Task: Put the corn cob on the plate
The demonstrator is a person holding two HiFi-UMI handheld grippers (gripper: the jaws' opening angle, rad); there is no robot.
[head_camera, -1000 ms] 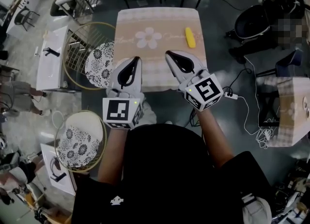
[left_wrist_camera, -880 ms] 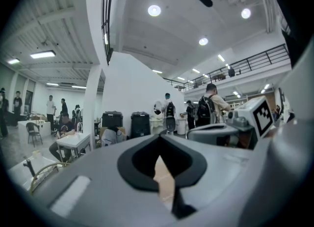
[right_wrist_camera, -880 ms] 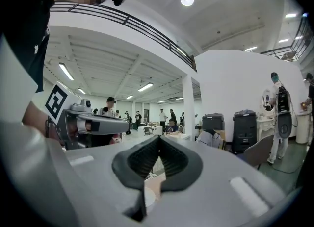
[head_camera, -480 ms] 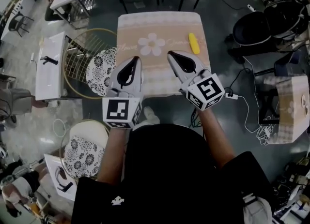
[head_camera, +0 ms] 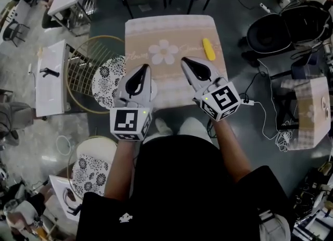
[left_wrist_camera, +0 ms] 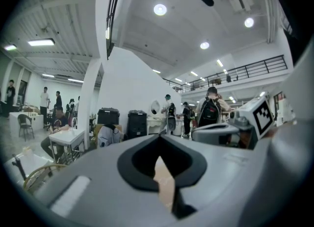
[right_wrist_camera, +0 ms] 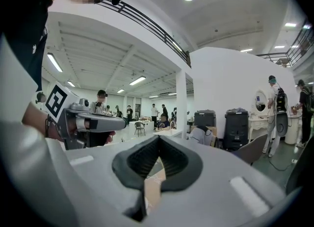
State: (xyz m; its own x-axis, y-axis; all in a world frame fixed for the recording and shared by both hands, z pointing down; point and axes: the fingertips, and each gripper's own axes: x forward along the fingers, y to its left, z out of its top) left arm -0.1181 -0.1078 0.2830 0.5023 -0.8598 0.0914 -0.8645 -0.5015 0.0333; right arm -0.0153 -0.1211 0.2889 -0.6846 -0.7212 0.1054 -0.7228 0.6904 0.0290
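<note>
A square table [head_camera: 171, 26] under a beige cloth fills the top centre of the head view. The cloth has a large white flower [head_camera: 163, 52] printed at its middle. Faint cursive lettering runs either side of the flower, too small for me to read.

Left of the table, a round black-and-white floral disc [head_camera: 106, 73] sits in a gold wire frame.

I hold both grippers over the table's near edge, pointing across it. My left gripper [head_camera: 144, 68] has its jaws pressed together, with nothing between them. My right gripper [head_camera: 183, 60] is also closed and empty. Each carries a marker cube [head_camera: 129, 122] with black-and-white squares and no words.

The yellow corn cob [head_camera: 208, 48] lies on the table's right side, beyond my right gripper and apart from it.
</note>
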